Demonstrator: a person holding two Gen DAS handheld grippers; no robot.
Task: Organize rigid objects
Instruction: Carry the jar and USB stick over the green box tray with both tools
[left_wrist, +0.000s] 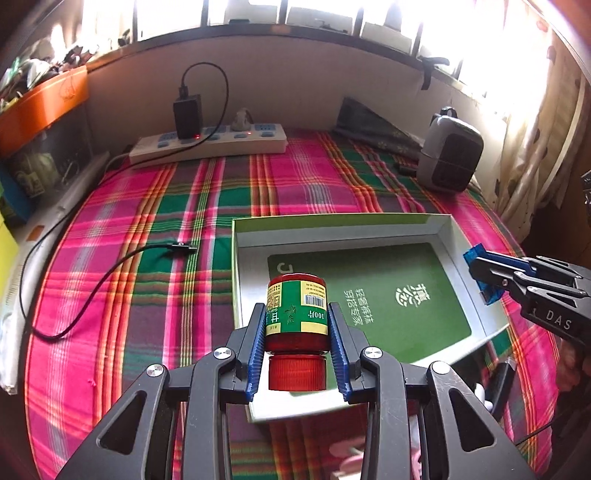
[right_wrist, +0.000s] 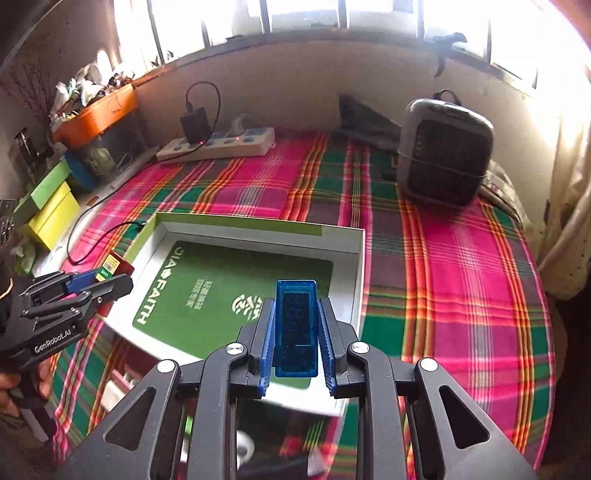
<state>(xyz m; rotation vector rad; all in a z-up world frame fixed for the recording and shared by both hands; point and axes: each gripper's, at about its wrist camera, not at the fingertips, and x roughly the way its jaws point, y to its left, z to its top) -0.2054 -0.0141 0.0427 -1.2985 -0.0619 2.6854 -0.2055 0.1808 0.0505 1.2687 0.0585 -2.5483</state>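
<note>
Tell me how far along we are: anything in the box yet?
Nothing loose lies in the white box yet; only its green insert shows. In hand: the left gripper is clamped on the red bottle, the right gripper on the blue USB tester, both over the box. Left: set both inside.

My left tongs (left_wrist: 297, 325) gripped a red bottle (left_wrist: 297, 314), cap toward me; my right tongs (right_wrist: 297, 332) clamped a blue dongle (right_wrist: 296, 328), both above the white box (left_wrist: 452, 236).
</note>
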